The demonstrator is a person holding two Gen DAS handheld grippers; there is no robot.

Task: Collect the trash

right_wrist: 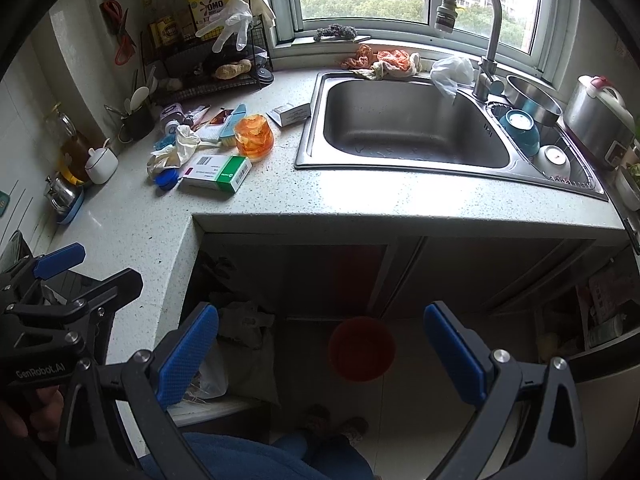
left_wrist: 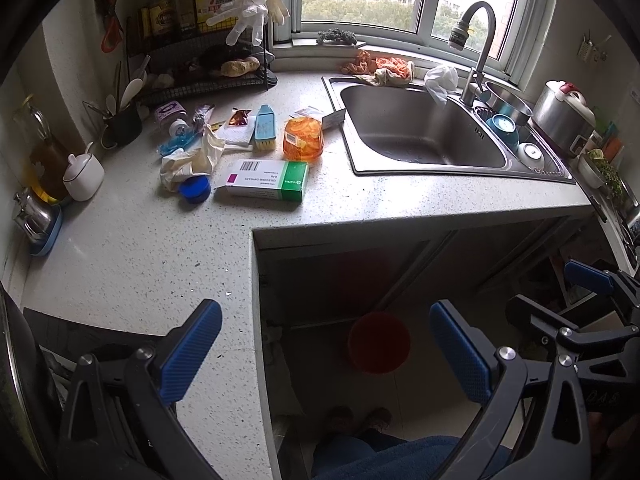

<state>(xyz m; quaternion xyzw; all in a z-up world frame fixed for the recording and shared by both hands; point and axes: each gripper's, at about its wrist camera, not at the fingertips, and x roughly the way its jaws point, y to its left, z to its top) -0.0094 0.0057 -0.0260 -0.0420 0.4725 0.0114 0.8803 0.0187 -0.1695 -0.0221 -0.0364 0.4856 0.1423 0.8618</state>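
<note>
A: Status, near first?
B: Left gripper (left_wrist: 324, 356) and right gripper (right_wrist: 320, 354) spread wide, holding nothing; red bucket (right_wrist: 361, 348) on floor below.
A: Trash?
B: Clustered on countertop (left_wrist: 140, 256): medicine box (left_wrist: 266, 180), crumpled wrapper (left_wrist: 192, 162). Risk: knocking orange bag (left_wrist: 303, 138) into sink (left_wrist: 420, 132)

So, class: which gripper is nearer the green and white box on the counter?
Left. The left gripper hangs at the counter's near corner, on the box's side. The right gripper sits further right, over the floor by the red bucket.
</note>
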